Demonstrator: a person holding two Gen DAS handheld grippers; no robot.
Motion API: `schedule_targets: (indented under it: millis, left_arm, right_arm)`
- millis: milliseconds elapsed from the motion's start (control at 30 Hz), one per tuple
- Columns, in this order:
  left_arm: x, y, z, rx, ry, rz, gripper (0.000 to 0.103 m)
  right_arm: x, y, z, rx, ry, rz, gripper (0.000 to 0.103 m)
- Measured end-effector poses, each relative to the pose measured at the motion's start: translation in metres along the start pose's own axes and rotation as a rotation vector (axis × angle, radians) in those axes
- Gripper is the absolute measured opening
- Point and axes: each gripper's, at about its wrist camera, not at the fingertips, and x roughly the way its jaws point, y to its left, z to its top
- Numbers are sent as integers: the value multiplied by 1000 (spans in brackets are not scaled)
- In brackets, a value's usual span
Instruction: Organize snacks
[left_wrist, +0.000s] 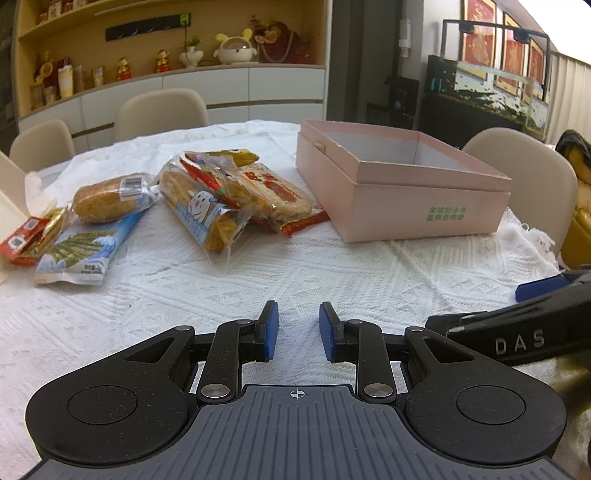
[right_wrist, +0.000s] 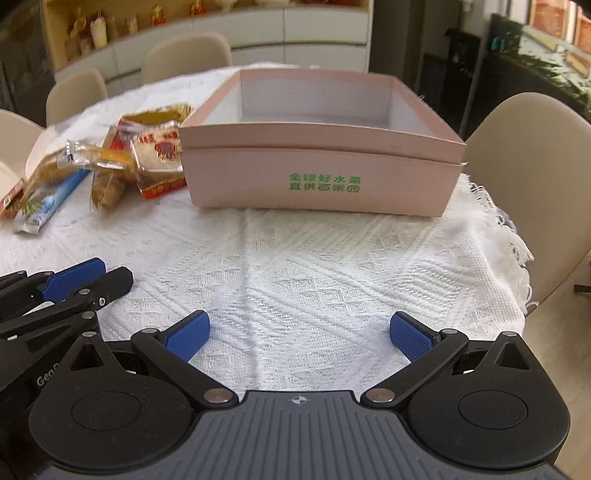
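An open pink box (left_wrist: 406, 195) stands on the white tablecloth, empty inside; it also shows in the right wrist view (right_wrist: 321, 173). Left of it lies a pile of wrapped snacks: a red rice cracker pack (left_wrist: 277, 192), a clear pack with blue print (left_wrist: 205, 214), a bun (left_wrist: 107, 201) and a blue-white packet (left_wrist: 81, 251). The same pile shows in the right wrist view (right_wrist: 110, 170). My left gripper (left_wrist: 298, 314) is narrowly open and empty, near the table's front. My right gripper (right_wrist: 299, 325) is wide open and empty, facing the box.
The white knitted tablecloth (right_wrist: 295, 266) covers a round table. Beige chairs (left_wrist: 162, 110) stand around it, one (right_wrist: 535, 177) right of the box. A white and red carton (left_wrist: 14, 236) lies at the far left. Shelves and a fish tank stand behind.
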Motion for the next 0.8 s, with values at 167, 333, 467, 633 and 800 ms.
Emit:
schedule_targets:
  millis: [167,333,467,633,800]
  left_arm:
    - [1,21,25,-164,110,-85,29]
    - [-11,58,68,-309,124,-105,29]
    - [0,102,84,-445,295,-31,29]
    - [-6,136,81,-577,371,-21,28]
    - [-30,139,74,-638,348,-62,28]
  right_arm:
    - [7,0,21,-42,113,25,103]
    - [4,19,50,-173,199,110,89]
    - [-28,63,98,-365,69,180,93]
    - [-6,102,182,-488,118,315,96]
    - [56,134,235,-446,209,367,95]
